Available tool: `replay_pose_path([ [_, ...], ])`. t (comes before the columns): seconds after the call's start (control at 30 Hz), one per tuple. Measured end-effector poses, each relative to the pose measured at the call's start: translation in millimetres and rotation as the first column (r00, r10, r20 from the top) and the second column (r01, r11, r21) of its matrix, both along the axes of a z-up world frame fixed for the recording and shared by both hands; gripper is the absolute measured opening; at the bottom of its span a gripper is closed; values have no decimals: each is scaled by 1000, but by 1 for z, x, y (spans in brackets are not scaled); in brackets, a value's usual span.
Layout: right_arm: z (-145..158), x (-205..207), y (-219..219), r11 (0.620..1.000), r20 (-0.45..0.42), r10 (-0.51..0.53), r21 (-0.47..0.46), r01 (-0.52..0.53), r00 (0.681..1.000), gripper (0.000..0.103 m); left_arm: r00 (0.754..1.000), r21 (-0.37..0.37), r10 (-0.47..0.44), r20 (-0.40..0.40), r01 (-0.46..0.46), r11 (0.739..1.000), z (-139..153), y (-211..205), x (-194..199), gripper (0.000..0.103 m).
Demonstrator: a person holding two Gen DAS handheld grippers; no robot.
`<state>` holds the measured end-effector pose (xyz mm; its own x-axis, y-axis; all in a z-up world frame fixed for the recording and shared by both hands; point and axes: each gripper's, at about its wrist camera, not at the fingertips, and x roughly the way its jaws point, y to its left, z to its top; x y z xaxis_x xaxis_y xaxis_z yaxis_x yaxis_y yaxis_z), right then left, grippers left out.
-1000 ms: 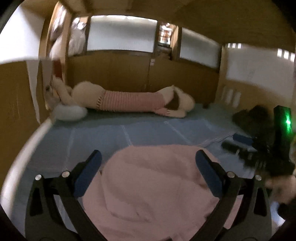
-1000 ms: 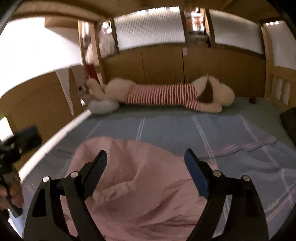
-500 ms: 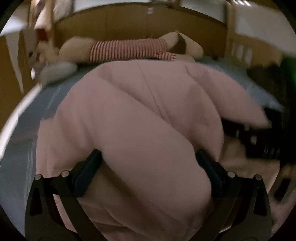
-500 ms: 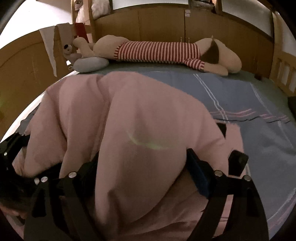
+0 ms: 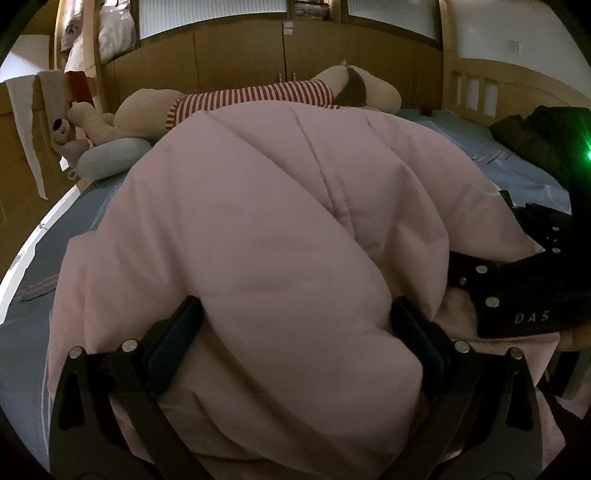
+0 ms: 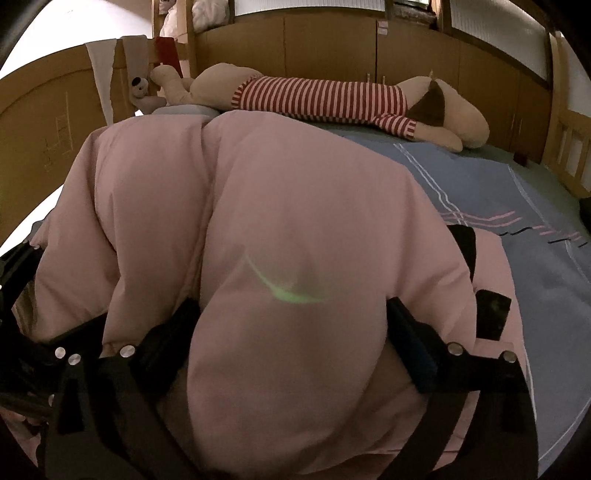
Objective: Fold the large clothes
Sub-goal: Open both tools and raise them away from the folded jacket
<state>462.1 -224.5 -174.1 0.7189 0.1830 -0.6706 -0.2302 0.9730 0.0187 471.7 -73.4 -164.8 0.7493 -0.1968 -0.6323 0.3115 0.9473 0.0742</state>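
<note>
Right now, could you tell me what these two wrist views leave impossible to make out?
- Left gripper: the pink coat bulges between its fingers, so the grip is unreadable.
- Right gripper: same, left finger mostly buried.
- Coat's sleeves and hem: hidden by its own bulk.
- Dark garment, left view: cut by the edge.

Both views are dimly lit and warm-toned, with grain in the darker parts. What daylight there is comes through the ribbed window panes [image 5: 207, 14] along the top edge. A green indicator light [image 5: 587, 151] flares at the right border of the left wrist view, and a green crescent of reflected light [image 6: 291, 288] is cast on the pink garment [image 6: 295, 229]. Straight lines are bowed by the fisheye lens, and the corners are vignetted to black. Near fabric is rendered soft and slightly blurred.
</note>
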Motion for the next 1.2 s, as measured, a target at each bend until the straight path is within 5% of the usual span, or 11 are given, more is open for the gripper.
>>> replay_pose_path([
  [0.13,3,-6,-2,1000,40,-9,5,9,999,102,1000,15,6,17,-6,1000,1,-2,-6,101],
  [0.3,43,-51,-3,998,233,-48,-22,55,971,102,997,45,3,77,-6,999,29,-8,-35,101],
  [0.43,104,-133,-24,996,387,-56,86,25,920,102,978,19,-62,198,60,998,87,-3,-105,101],
  [0.57,139,-222,-42,993,396,19,96,-62,918,102,949,-4,-109,295,115,993,138,14,-194,101],
  [0.67,154,-285,-51,985,357,75,118,-125,931,102,954,-48,-129,272,147,988,159,26,-263,101],
  [0.8,156,-356,-70,982,353,16,170,-81,936,102,974,-182,-66,217,107,977,154,46,-333,101],
  [0.9,165,-399,-87,971,412,-65,235,-37,909,102,978,-238,14,208,37,971,141,63,-373,101],
  [0.97,169,-420,-93,972,445,-87,235,-22,891,102,977,-238,49,210,3,971,136,69,-393,101],
  [1.2,170,-438,-96,964,394,-54,261,-55,918,102,959,-152,86,271,-45,987,136,68,-437,101],
])
